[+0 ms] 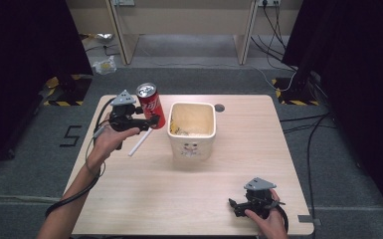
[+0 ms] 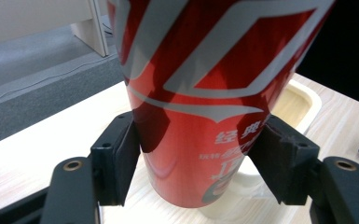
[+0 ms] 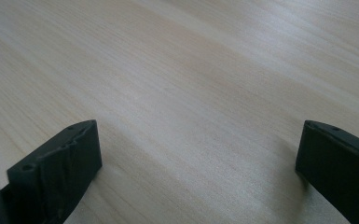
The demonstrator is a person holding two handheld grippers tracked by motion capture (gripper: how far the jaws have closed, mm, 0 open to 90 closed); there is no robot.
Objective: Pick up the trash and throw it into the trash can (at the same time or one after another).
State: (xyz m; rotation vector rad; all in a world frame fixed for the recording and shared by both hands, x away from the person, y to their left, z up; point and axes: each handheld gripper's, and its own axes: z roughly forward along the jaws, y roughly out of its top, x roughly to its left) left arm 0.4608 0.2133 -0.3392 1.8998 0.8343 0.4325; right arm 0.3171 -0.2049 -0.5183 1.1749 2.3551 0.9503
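Well, the left gripper [image 1: 151,121] has hold of the red can [image 1: 150,103]: in the left gripper view its two black fingers [image 2: 117,158] press against the can [image 2: 200,102] on either side, low on its body, spread wide enough to take its full girth. The can stands nearly upright, leaning a little, and it is off the surface [image 1: 179,194], near the back left part of it. Its silver top faces up, and white lettering runs across the red. Under the can, in that same view, the pale wood shows, with the cream rim of the tub [image 2: 303,100] just behind.

From above, the tub [image 1: 192,130] sits at the middle of the surface, square with rounded corners, open at the top, with a small printed face on its near wall. The can is just left of it, close but apart. A white stick [image 1: 140,142] lies slanted on the surface below the left gripper, just beside the hand [image 1: 110,140] that holds it.

The right gripper [image 1: 235,207] is down at the near right corner, well apart from the tub, resting low by the edge. Its fingers [image 3: 65,163] stand wide apart with nothing between them but bare wood [image 3: 191,93].
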